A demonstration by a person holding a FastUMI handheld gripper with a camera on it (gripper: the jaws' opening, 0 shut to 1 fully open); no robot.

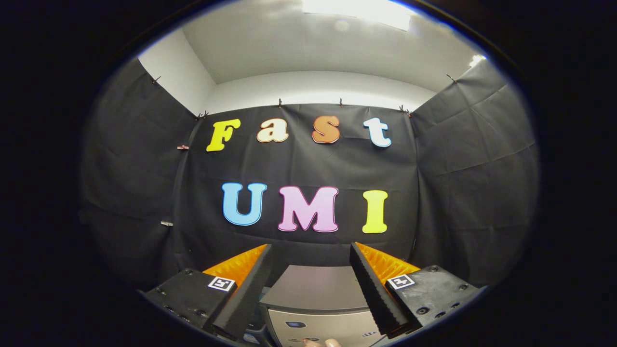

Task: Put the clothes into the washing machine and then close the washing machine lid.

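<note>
Jaws released, spread wide, nothing between; gripper (pixel 311 284) held high, facing booth wall. Washing machine (pixel 315 301) lower centre of frame, below and between fingers, lid seemingly down. Clothes unseen. Judgement: fabric soft, light, floppy; pinch bunched fold.

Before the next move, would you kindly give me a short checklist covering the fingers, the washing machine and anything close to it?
1. Gripper fingers apart with nothing between them: ok, they are spread wide and hold nothing.
2. Washing machine located: ok, it sits low between the fingers, its grey top facing up.
3. Lid open to take clothes: not ok, the top looks flat and shut.
4. Clothes located: cannot tell.
5. Space at the machine's front panel: not ok, fingertips of a hand rest at its lower edge.
6. Gripper aimed at the machine: not ok, it points mostly at the booth wall.
</note>
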